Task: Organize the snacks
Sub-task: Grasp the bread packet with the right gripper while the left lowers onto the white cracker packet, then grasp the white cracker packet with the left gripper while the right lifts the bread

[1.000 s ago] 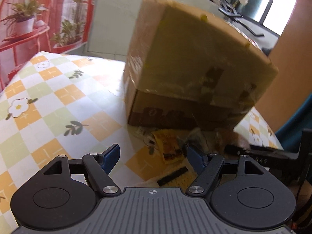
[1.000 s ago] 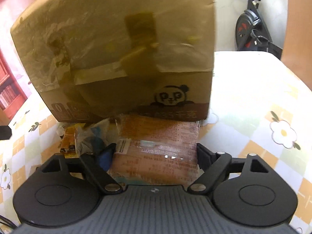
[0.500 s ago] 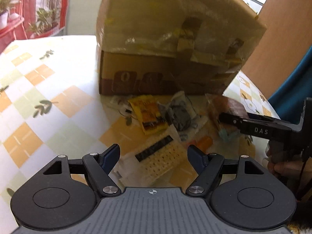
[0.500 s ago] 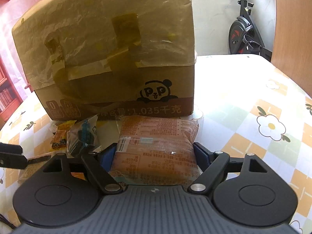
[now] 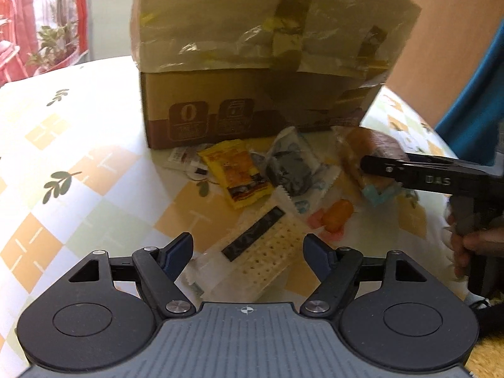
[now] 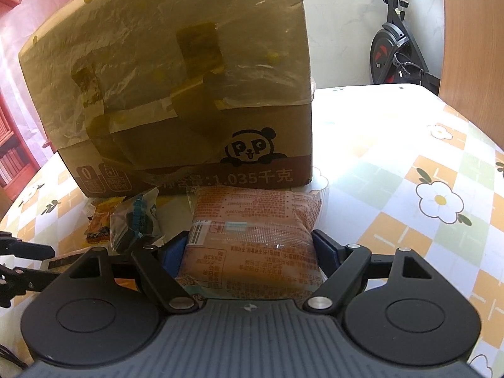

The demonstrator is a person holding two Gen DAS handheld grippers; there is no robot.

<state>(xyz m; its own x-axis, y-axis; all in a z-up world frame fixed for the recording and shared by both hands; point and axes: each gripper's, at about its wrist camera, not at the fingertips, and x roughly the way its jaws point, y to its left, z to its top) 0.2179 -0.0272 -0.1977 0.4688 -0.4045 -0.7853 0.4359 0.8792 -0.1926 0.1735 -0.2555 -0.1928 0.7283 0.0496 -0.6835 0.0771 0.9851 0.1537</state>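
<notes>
a big brown cardboard box (image 6: 176,94) wrapped in clear plastic film stands on the flower-patterned checked tablecloth (image 6: 409,195), with the snacks scattered just before it. the right gripper (image 6: 250,249) has its pads on both sides of an orange printed plastic snack bag (image 6: 255,236) lying against the box front. the left gripper (image 5: 249,247) is wide open and empty over a clear pack of pale dotted crackers (image 5: 264,252), near a small yellow sachet (image 5: 239,170).

We read this as home, likely dining corner. We see table (image 6: 393,145) under flowered check oilcloth, exercise bike (image 6: 397,50) parked against pale wall behind it. We spot potted plants (image 5: 53,44) on red rack, bookshelf (image 6: 12,154) at left edge. We note taped carton (image 6: 176,94) with panda print, loose snack packets (image 5: 236,170) on table.
</notes>
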